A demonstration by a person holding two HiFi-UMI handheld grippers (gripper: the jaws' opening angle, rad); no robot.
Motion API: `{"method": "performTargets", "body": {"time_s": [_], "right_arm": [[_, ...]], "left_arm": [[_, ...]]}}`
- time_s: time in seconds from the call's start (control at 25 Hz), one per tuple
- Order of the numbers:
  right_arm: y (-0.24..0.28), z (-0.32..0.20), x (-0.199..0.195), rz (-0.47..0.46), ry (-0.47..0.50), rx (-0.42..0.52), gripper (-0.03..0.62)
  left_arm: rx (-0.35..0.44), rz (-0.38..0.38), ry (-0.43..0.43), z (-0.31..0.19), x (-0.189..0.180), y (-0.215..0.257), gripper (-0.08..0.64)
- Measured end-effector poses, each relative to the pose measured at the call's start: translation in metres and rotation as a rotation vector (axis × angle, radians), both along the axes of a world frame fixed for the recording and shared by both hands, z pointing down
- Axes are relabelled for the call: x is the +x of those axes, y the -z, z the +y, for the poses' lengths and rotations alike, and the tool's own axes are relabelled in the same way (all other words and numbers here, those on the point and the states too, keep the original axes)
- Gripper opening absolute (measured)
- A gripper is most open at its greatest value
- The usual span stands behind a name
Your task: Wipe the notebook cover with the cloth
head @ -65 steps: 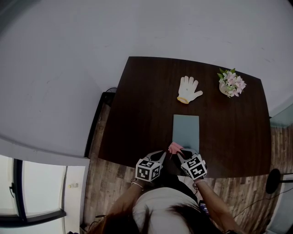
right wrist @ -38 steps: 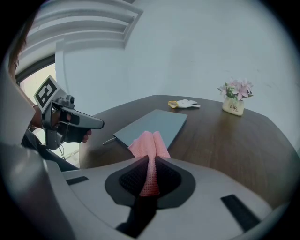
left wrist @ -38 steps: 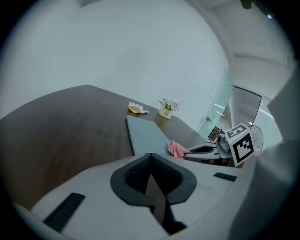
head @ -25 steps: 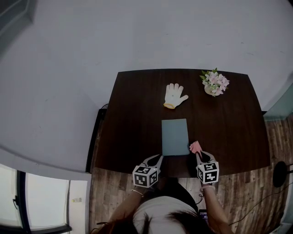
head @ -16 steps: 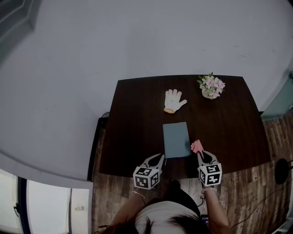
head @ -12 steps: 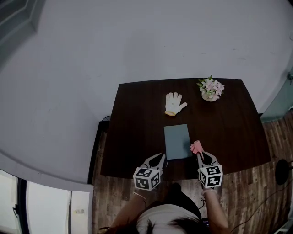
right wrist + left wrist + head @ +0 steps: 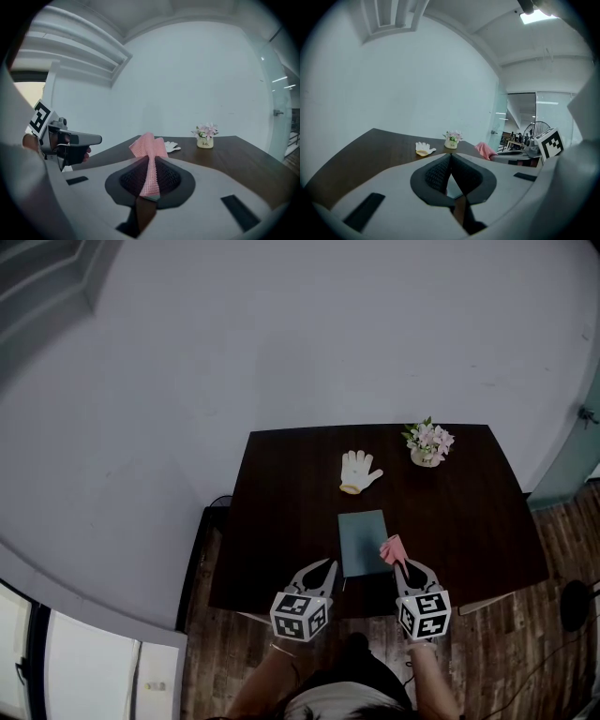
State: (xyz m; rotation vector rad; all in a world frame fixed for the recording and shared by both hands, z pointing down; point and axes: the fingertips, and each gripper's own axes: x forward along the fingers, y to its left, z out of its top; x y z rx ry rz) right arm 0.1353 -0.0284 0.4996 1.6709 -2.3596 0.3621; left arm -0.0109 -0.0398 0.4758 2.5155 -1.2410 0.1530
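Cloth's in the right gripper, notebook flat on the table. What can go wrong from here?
1. The notebook lies unpinned near the table's near edge; the left gripper is shut beside it, so a wipe may slide it.
2. The right gripper pinches only a narrow fold of cloth; it could slip out.

No text reads clearly; the flower pot [image 7: 205, 142] bears a small dark printed word, too small to make out.

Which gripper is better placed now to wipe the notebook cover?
Right. The right gripper is shut on the pink cloth beside the near right corner of the notebook; the left gripper is shut and empty.
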Motion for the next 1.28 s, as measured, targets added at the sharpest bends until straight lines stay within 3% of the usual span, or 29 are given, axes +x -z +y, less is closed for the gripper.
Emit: {"method": "performTargets", "body": {"time_s": [0.72, 1.28], "right_arm": [[0.086, 0.063, -0.025, 0.066, -0.001, 0.172, 0.039], [0.112, 0.106, -0.028, 0.112, 0.003, 0.219, 0.038]], "left_arm": [[0.220, -0.080, 0.033, 0.063, -0.029, 0.083, 0.018], [0.275, -0.020, 0.039, 0.106, -0.044, 0.114, 0.020]]}}
